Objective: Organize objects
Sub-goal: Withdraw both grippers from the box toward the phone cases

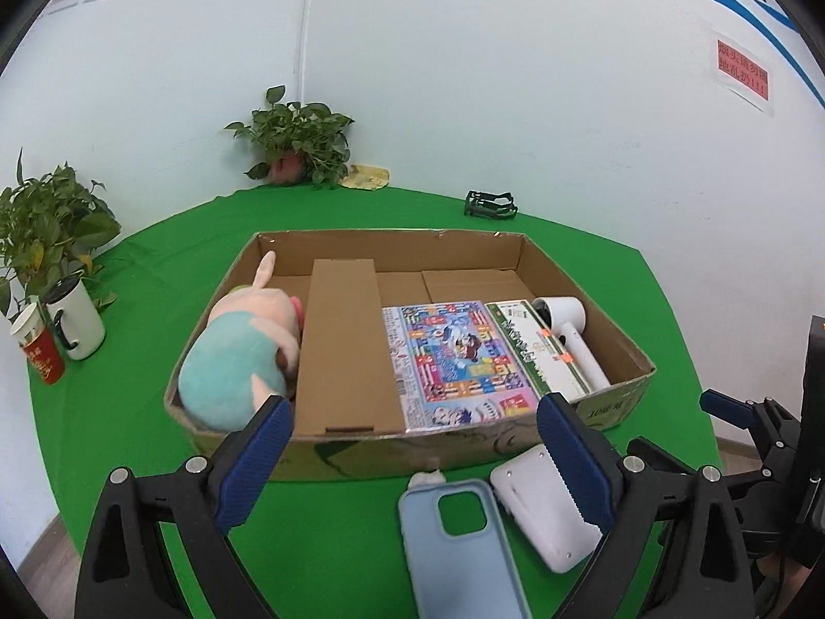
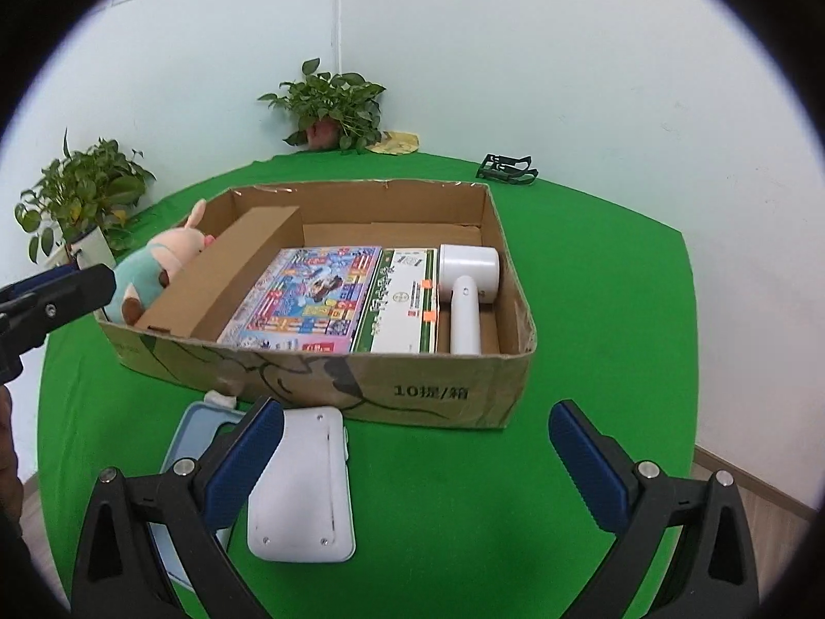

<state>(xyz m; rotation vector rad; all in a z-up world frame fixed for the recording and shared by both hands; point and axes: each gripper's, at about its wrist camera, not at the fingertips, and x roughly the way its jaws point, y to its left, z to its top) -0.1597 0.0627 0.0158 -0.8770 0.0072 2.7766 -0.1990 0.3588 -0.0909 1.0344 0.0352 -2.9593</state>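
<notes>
Currently both our claws, left claw (image 1: 415, 456) and right claw (image 2: 417, 456), stand released, between placements. Next we judge the pale-blue phone case (image 1: 459, 547) and white rounded plastic device (image 2: 301, 487) need boxing in the brown cardboard box (image 2: 438, 392).

Two potted plants (image 1: 296, 136), two cups (image 1: 75, 317), one cardboard box (image 1: 521, 250) — one plush toy (image 1: 242, 348) inside.

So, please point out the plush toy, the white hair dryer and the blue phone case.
plush toy (image 1: 234, 361): left wrist view, on its teal body.
white hair dryer (image 2: 466, 309): right wrist view, on its handle.
blue phone case (image 1: 459, 567): left wrist view, on its back below the camera cutout.
</notes>
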